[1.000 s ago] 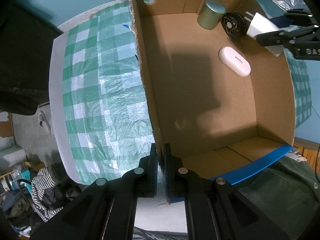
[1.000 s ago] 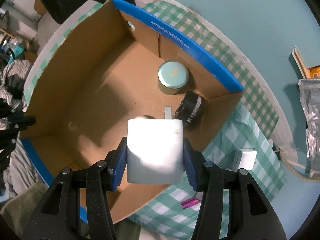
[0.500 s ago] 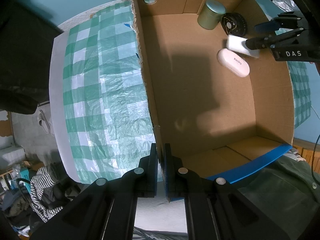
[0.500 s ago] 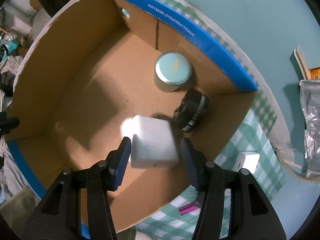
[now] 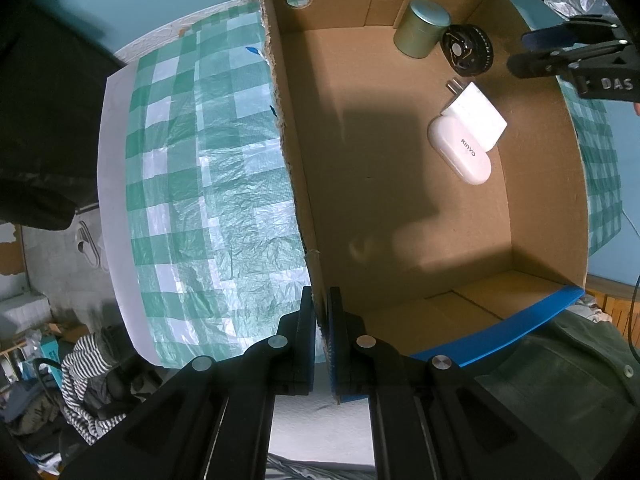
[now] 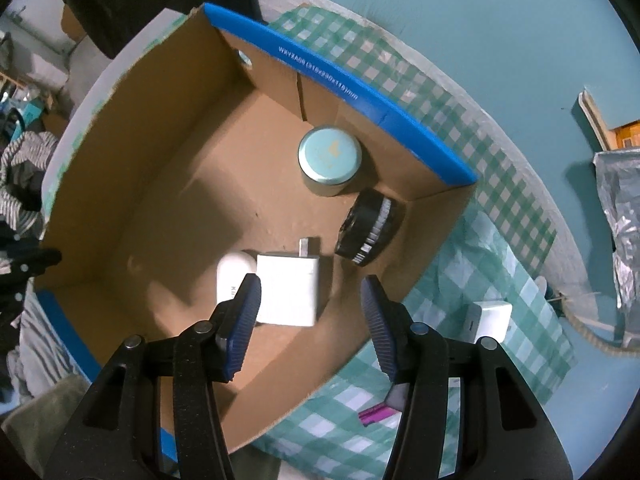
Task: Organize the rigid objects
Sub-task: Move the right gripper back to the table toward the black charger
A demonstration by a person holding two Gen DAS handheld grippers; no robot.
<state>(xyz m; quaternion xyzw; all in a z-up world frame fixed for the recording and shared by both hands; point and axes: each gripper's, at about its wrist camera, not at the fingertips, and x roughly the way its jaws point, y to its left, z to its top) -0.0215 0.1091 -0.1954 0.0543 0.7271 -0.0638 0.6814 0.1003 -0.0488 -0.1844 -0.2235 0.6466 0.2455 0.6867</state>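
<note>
Lying flat on the floor of the cardboard box (image 6: 132, 184), the white charger (image 6: 287, 289) rests with its prongs toward the far wall, one edge overlapping the white oval case (image 5: 459, 149). Right gripper (image 6: 310, 322): jaws spread wide and empty above the box, the charger showing just beyond and between the blue pads (image 6: 244, 322), nearer the left-hand one and not touched by either. Left gripper (image 5: 319, 336): jaws narrow, clamped on the near side wall of the box at its torn upper edge. Far corner of the box: a green tin (image 6: 330, 160) standing upright and a black round lens-like part (image 6: 370, 226) leaning on its edge beside it. Outside the box, on the green checked cloth (image 5: 208, 184): a second white charger (image 6: 490, 318) and a small pink object (image 6: 378, 414).
</note>
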